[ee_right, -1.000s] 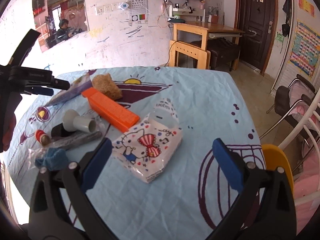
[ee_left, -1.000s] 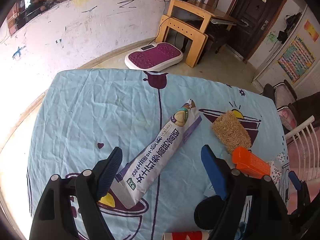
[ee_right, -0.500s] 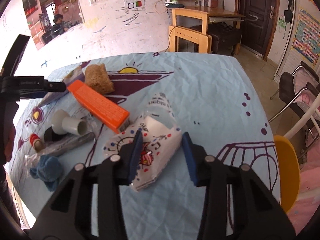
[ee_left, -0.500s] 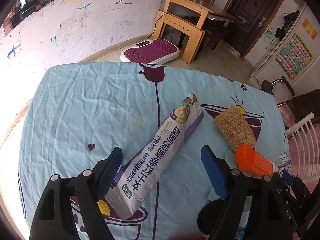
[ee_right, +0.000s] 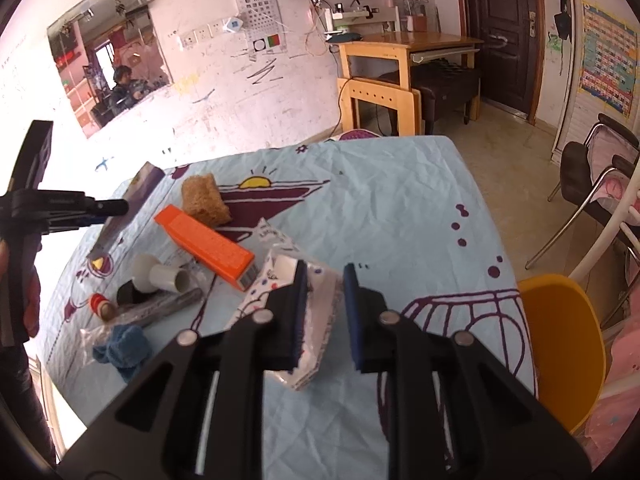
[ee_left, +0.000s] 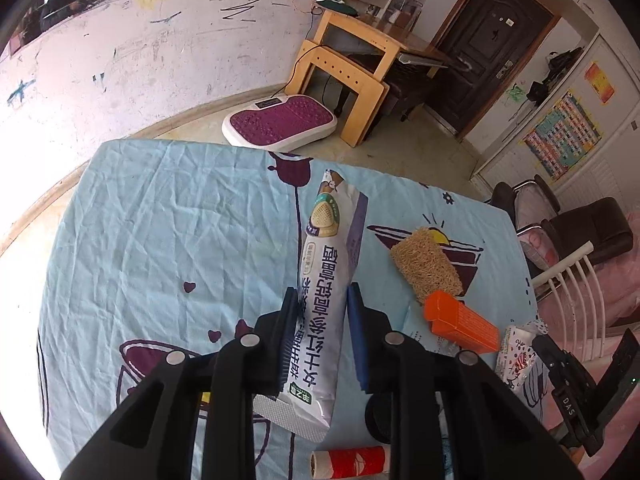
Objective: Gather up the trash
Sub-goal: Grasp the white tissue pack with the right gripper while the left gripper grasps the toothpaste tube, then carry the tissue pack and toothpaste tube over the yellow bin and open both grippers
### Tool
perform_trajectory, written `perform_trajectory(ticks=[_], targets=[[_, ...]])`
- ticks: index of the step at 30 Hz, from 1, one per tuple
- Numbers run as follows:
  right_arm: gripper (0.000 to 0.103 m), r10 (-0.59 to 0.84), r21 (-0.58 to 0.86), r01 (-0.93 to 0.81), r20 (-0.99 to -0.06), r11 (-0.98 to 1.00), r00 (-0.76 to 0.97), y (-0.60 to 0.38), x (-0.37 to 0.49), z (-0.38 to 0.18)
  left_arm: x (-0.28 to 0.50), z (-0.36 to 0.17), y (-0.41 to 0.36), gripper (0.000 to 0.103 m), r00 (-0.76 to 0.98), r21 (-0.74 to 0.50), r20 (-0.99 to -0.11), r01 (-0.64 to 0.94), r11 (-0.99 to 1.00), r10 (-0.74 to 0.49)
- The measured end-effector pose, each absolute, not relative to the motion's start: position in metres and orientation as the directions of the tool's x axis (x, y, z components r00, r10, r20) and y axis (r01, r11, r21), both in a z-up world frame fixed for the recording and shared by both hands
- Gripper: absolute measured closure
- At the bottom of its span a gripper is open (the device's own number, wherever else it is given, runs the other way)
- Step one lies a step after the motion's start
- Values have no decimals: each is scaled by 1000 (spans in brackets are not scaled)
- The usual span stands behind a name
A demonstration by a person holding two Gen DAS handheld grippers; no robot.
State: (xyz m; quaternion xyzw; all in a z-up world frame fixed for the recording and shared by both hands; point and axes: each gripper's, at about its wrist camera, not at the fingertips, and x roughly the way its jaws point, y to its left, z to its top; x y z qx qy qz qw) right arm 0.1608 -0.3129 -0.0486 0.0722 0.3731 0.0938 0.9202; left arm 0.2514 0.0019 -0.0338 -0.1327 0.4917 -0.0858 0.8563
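Left edge: the bench (ee_left: 168,216), under a light blue printed cloth, is offering open, bare fabric left of the left tool (ee_left: 320,300), up to the far edge facing the wall.
Right edge: in the right wrist view the cloth is lying free right of the right tool (ee_right: 325,278), ending at a yellow chair (ee_right: 560,344) standing against the bench side.
Left tool: its jaws have just been closing and are now clamping the long white snack bag (ee_left: 328,264) across its middle, blue pads pressing on both sides; the bag is pointing away along the tool, its silver sealed end toward the camera.
Right tool: its jaws have just been closing on the small white dotted wrapper (ee_right: 316,312); the wrapper is being pinched between the pads, crumpled, its lower end hanging toward the camera.
Clutter near right tool: an orange box (ee_right: 208,246) is lying just left of the wrapper, a brown sponge (ee_right: 205,200) beyond it, then a white tube piece (ee_right: 160,274), a grey strip (ee_right: 168,304), a red-capped roll (ee_right: 100,305) and a blue cloth (ee_right: 122,346).
Clutter near left tool: a red-and-white roll (ee_left: 348,462) is lying at the near edge; a black round thing (ee_left: 378,416) is half hidden behind the right finger.
Room: a scribbled white wall, a wooden desk (ee_right: 400,56), a dark door (ee_right: 508,32); a person's hand is showing at the left border of the right wrist view.
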Motion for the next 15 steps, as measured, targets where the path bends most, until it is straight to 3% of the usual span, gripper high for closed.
perform_trajectory(ticks=[15], targets=[[89, 124, 216, 5, -579, 976, 806, -378, 137, -19, 226, 17, -23, 82, 560, -324, -761, 110, 940, -328]])
